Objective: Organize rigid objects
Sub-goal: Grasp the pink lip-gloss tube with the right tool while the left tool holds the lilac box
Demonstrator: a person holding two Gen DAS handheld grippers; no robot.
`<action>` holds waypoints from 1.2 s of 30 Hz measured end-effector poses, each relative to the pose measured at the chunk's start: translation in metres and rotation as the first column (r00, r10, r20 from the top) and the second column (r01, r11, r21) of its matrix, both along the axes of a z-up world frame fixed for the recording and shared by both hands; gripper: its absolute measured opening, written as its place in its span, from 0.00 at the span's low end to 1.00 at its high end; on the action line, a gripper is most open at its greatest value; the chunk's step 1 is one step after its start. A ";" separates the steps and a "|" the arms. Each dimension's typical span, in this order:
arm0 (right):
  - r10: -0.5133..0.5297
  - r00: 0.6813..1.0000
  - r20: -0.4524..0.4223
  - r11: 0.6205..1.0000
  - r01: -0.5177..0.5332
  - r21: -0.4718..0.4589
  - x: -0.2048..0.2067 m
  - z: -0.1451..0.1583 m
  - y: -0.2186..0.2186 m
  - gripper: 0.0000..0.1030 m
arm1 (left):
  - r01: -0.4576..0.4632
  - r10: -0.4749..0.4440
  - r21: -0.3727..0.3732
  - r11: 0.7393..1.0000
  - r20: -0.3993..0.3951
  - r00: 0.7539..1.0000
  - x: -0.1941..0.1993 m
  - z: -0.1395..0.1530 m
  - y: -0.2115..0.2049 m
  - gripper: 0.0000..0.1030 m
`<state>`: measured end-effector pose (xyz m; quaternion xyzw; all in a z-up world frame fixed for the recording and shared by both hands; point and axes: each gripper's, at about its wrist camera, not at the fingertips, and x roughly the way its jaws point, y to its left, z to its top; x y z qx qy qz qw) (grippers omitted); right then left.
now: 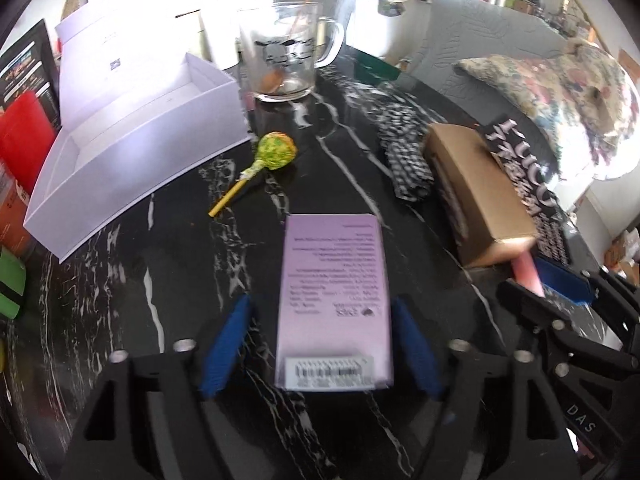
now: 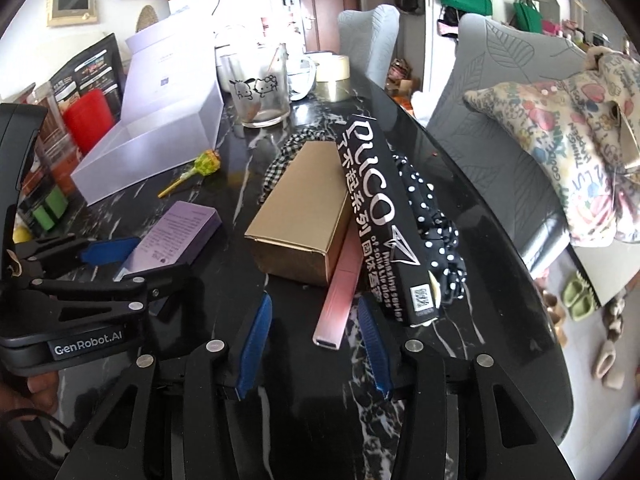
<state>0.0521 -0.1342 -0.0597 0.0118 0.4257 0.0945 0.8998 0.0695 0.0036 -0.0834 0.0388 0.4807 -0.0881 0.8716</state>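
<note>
A flat purple box (image 1: 334,296) lies on the black marble table (image 1: 160,260) between the fingers of my left gripper (image 1: 320,302), which is open with a gap on each side. In the right wrist view the same purple box (image 2: 176,232) and left gripper (image 2: 136,262) are at the left. My right gripper (image 2: 314,302) straddles the near end of a slim pink box (image 2: 340,280). Its right pad is close to the box and its left pad stands clear. The pink box lies wedged between a brown carton (image 2: 304,208) and a black lettered box (image 2: 380,208).
An open white box (image 1: 132,152) stands at the back left, with a green lollipop (image 1: 272,152) beside it and a glass mug (image 1: 284,52) behind. Checkered cloth (image 1: 404,152) and polka-dot cloth (image 2: 432,216) lie by the cartons. The table's edge (image 2: 500,208) curves along the right, near grey chairs.
</note>
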 end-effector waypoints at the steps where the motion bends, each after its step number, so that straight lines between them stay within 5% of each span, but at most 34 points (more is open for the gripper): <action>1: -0.008 1.000 0.006 1.000 0.008 -0.012 0.001 -0.001 0.000 0.32 | -0.006 0.006 -0.002 1.000 0.007 1.000 0.001 0.000 0.001 0.77; 4: -0.037 0.999 0.011 0.999 0.037 -0.030 0.001 -0.001 -0.002 0.18 | -0.010 0.010 -0.005 1.000 0.024 1.000 0.002 -0.001 0.001 0.77; 7: -0.044 0.999 0.009 0.999 0.045 -0.015 -0.002 0.000 -0.007 0.17 | -0.010 0.011 -0.011 1.000 0.049 0.999 0.000 -0.002 0.000 0.77; 8: -0.043 0.999 0.009 0.999 0.044 -0.019 -0.005 0.000 -0.007 0.17 | -0.008 0.009 -0.015 1.000 0.061 0.998 -0.002 -0.001 0.000 0.70; 9: -0.042 0.999 0.007 0.999 0.043 -0.022 -0.007 0.000 -0.007 0.17 | 0.001 0.000 -0.018 1.000 0.079 0.997 -0.006 0.000 0.000 0.48; 22: 0.025 0.999 -0.034 0.995 -0.028 -0.093 -0.063 0.004 -0.003 0.17 | 0.071 -0.071 -0.006 0.997 0.054 0.996 -0.050 0.005 0.003 0.49; 24: 0.025 0.999 -0.047 0.996 -0.029 -0.081 -0.065 0.004 -0.002 0.20 | 0.073 -0.073 -0.006 0.997 0.048 0.996 -0.057 0.005 0.005 0.49; 26: 0.019 0.999 -0.045 0.998 -0.022 -0.062 -0.064 0.004 -0.003 0.37 | 0.070 -0.070 -0.006 0.998 0.046 0.996 -0.062 0.006 0.007 0.49; 28: 0.006 0.999 -0.041 0.999 -0.008 -0.054 -0.060 0.003 -0.003 0.42 | 0.066 -0.066 -0.005 0.998 0.046 0.997 -0.065 0.006 0.008 0.49; 34: -0.032 0.999 -0.010 0.995 0.031 -0.094 -0.038 0.001 -0.002 0.40 | 0.035 -0.034 -0.003 0.999 0.041 0.999 -0.068 0.006 0.014 0.49; 36: -0.031 1.000 0.000 0.994 0.031 -0.101 -0.034 0.001 -0.001 0.19 | 0.026 -0.026 -0.001 1.000 0.040 0.999 -0.069 0.007 0.015 0.49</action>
